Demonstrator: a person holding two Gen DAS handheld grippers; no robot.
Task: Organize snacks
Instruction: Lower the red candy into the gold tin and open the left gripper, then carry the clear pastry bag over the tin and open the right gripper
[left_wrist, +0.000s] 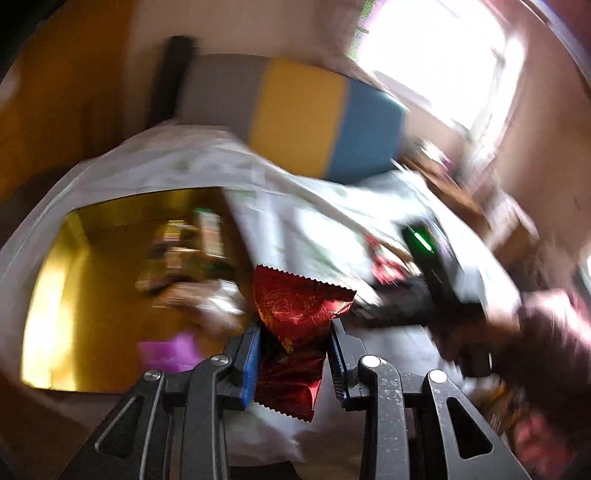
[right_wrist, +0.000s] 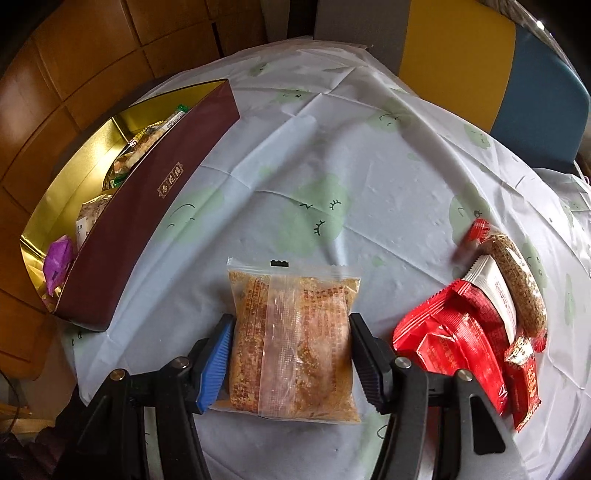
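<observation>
In the blurred left wrist view my left gripper (left_wrist: 295, 332) is shut on a dark red foil snack packet (left_wrist: 295, 317), held above the table beside the gold-lined box (left_wrist: 92, 295), which holds several snacks. In the right wrist view my right gripper (right_wrist: 291, 336) has its jaws on both sides of a clear packet of orange-brown crispy snack (right_wrist: 291, 339) lying on the tablecloth, fingers touching its edges. The maroon box (right_wrist: 147, 206) stands to the left with snacks inside. A pile of red packets (right_wrist: 465, 332) and a sesame bar (right_wrist: 517, 280) lies to the right.
The round table has a pale cloth with green prints (right_wrist: 332, 166). A grey, yellow and blue chair back (right_wrist: 480, 62) stands behind it. The right gripper and hand (left_wrist: 443, 288) show in the left wrist view. A wooden floor surrounds the table.
</observation>
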